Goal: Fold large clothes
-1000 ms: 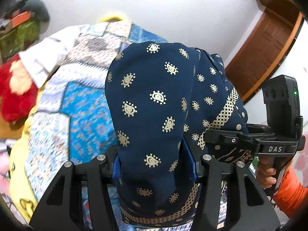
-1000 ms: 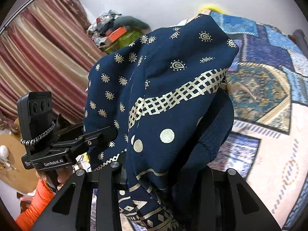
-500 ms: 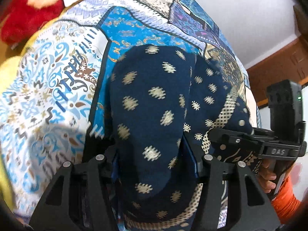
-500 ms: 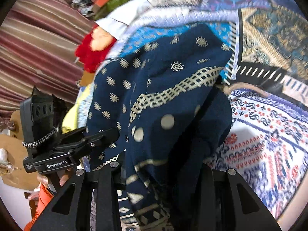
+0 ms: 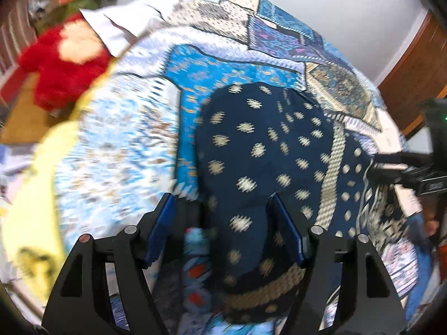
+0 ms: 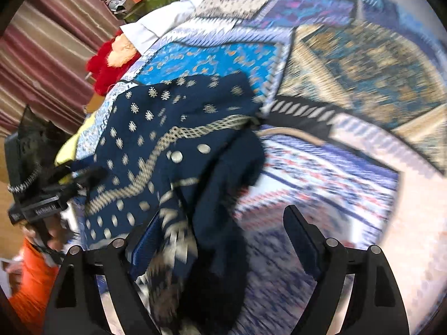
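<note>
Left wrist view: the navy garment [image 5: 259, 150], printed with pale gold motifs and a lattice band, is spread over the patchwork bedspread [image 5: 212, 64]. The left gripper [image 5: 223, 217] is seen with its jaws spread; they have just been opening. A fold of the garment lies between them, resting against the right-hand blue pad [image 5: 287, 229], while a gap is left between the cloth and the opposite pad, so the cloth is no longer pinched. Beyond the garment's far left corner a red plush toy [image 5: 64, 67] is located at the bedspread edge, next to a white pillow [image 5: 125, 25]. The right gripper body is visible at the garment's right edge, much blurred.

Right wrist view: the right gripper [image 6: 223, 237] is shown with its jaws set wide apart, having just been opening. The garment [image 6: 173, 145] is bunched near the left finger only, and bare bedspread [image 6: 349, 89] is seen between the cloth and the right finger [image 6: 301, 237]. To the left of the garment the left gripper body is held by a hand [image 6: 53, 237] with an orange sleeve [image 6: 30, 279]. Striped curtains [image 6: 42, 44] hang behind the garment's left side.
</note>
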Demonstrator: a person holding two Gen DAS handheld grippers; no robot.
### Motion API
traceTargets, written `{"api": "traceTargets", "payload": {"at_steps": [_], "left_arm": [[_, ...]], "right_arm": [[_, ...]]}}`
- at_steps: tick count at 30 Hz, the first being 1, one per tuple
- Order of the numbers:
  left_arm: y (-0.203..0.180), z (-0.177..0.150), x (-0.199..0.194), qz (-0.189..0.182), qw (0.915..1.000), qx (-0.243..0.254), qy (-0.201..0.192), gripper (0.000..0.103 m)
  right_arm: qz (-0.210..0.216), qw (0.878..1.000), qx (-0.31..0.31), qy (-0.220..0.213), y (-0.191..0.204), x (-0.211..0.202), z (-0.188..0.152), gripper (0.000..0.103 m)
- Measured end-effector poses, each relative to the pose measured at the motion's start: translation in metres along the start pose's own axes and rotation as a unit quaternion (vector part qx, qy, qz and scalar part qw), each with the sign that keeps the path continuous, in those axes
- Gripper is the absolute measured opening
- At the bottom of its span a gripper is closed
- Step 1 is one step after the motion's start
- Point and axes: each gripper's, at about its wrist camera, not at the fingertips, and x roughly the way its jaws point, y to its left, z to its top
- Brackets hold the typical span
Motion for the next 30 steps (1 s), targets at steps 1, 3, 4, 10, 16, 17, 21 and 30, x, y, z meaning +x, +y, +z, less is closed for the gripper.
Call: {"api": "traceTargets", "payload": {"at_steps": [1, 3, 4, 10, 16, 17, 21, 30], "left_arm": [[-0.001, -0.002, -0.007, 0.015, 0.9999, 0.006, -0.004, 0.07], [-0.006, -0.005, -0.02, 0.031, 0.9992, 0.02, -0.015, 0.07], [-0.009, -0.007, -0.027, 0.034, 0.9989, 0.025, -0.022, 0.07], [-0.045, -0.022, -0.043, -0.006, 0.9978, 0.052, -0.041, 0.085], [-0.061, -0.05, -0.014, 0.035, 0.9967, 0.073, -0.001, 0.086], [-0.059, -0.057, -0.015, 0.036, 0.9969, 0.07, 0.0, 0.087], [-0.041, -0.074, -0.027, 0.039, 0.9983, 0.044, 0.002, 0.087], [-0.017, -0.08, -0.107, 0.091, 0.9936, -0.004, -0.068, 0.086]], "right_arm": [[-0.016, 1.0, -0.008, -0.006, 0.002, -0.007, -0.002, 0.083], [-0.044, 0.998, -0.027, -0.031, 0.011, -0.027, -0.009, 0.083], [-0.045, 0.998, -0.031, -0.043, 0.014, -0.038, -0.013, 0.083], [0.014, 0.996, -0.059, -0.067, 0.061, -0.051, -0.018, 0.084], [-0.018, 0.997, -0.073, -0.002, 0.077, -0.005, -0.029, 0.084], [-0.022, 0.997, -0.07, 0.007, 0.072, -0.003, -0.034, 0.084], [-0.042, 0.998, -0.039, 0.018, 0.044, -0.011, -0.056, 0.084], [-0.048, 0.995, 0.005, -0.086, 0.029, -0.103, -0.097, 0.084]]}}
